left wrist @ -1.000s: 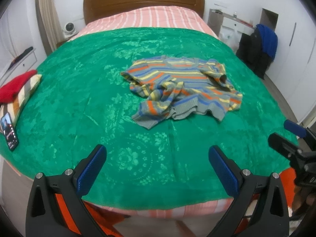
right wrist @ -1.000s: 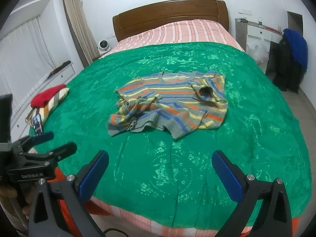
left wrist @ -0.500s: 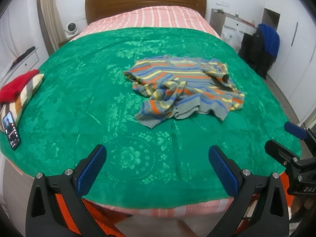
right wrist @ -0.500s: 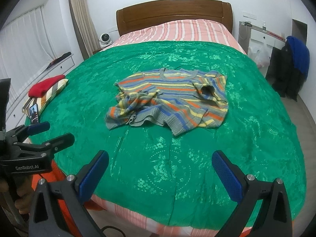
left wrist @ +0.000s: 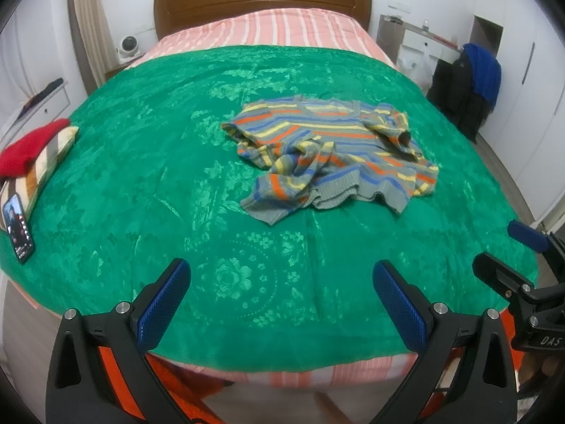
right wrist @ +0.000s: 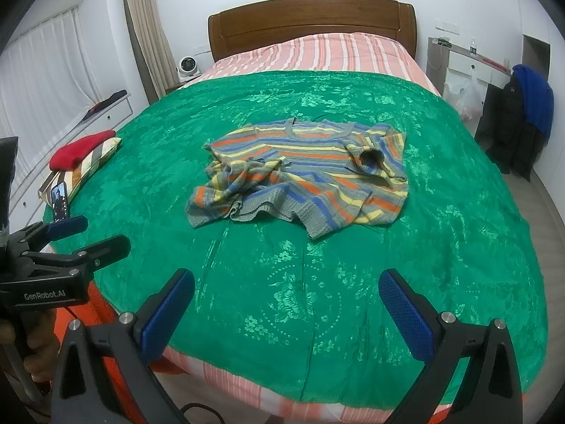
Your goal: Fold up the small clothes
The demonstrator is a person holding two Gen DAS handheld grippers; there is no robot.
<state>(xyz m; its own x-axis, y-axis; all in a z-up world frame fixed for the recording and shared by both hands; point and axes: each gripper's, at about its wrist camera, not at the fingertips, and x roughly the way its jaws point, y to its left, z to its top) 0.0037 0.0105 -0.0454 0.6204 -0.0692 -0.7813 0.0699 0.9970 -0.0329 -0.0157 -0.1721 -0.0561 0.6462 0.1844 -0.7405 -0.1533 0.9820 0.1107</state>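
Left wrist view first: our left gripper (left wrist: 280, 282) hangs at the foot of the bed, blue pads (left wrist: 164, 304) spread wide with nothing between them. Beside it, our right gripper (right wrist: 286, 295) is just as wide apart and just as empty, both poised over the near edge of the green bedspread (left wrist: 141, 176). Further out, mid-bed and well beyond either tool, lies the striped sweater (left wrist: 335, 155). It's rumpled, one sleeve bunched across the front, the other curled up with its cuff gaping, hem wavy. No fold made yet, we'd say; it looks like everything remains to do: reach in, spread it flat, straighten sleeves, then fold. Off to the left edge sit a phone (left wrist: 17, 224) and a red garment (left wrist: 28, 148) on a striped pillow. At the far end, the wooden headboard (right wrist: 310, 21).
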